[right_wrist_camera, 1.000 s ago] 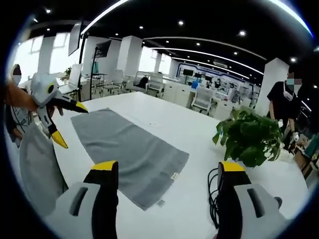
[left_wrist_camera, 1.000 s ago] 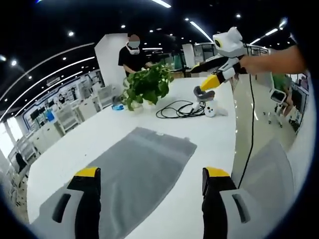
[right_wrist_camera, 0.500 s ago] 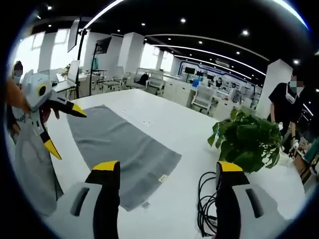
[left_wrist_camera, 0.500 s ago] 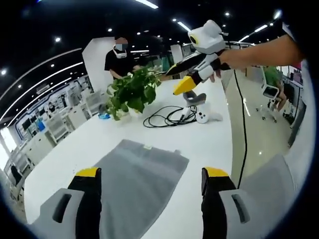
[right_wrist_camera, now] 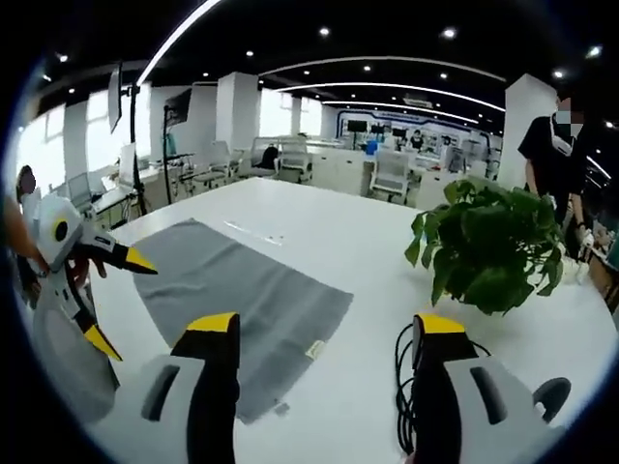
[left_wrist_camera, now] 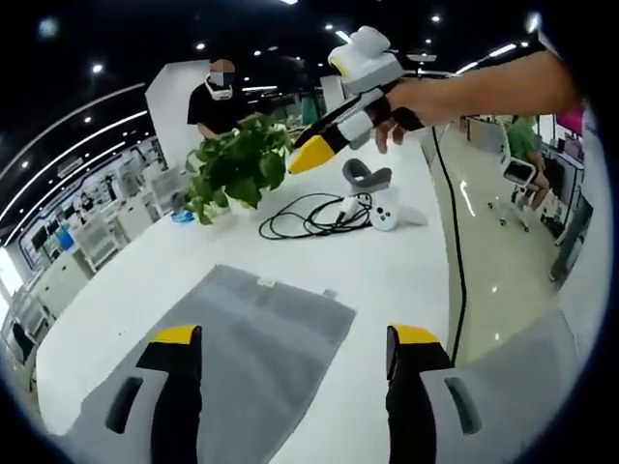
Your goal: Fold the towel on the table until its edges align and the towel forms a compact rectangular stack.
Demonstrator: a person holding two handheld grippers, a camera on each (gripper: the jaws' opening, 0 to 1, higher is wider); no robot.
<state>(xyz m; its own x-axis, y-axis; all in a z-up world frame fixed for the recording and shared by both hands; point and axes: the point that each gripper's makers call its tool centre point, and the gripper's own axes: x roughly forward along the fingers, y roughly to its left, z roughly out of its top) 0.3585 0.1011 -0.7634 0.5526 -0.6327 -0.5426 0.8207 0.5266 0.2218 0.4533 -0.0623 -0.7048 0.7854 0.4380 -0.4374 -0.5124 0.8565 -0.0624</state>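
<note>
Both my left gripper (left_wrist_camera: 290,387) and right gripper (right_wrist_camera: 324,372) gape empty over flat grey towel (left_wrist_camera: 256,338); potted plant (right_wrist_camera: 493,246), black cable (left_wrist_camera: 309,215) at 12 o'clock.

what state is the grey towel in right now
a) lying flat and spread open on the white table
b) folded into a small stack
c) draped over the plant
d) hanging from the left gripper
a: the grey towel lies spread flat on the white table, no fold made, with the left gripper and the right gripper both open and off it.
</note>
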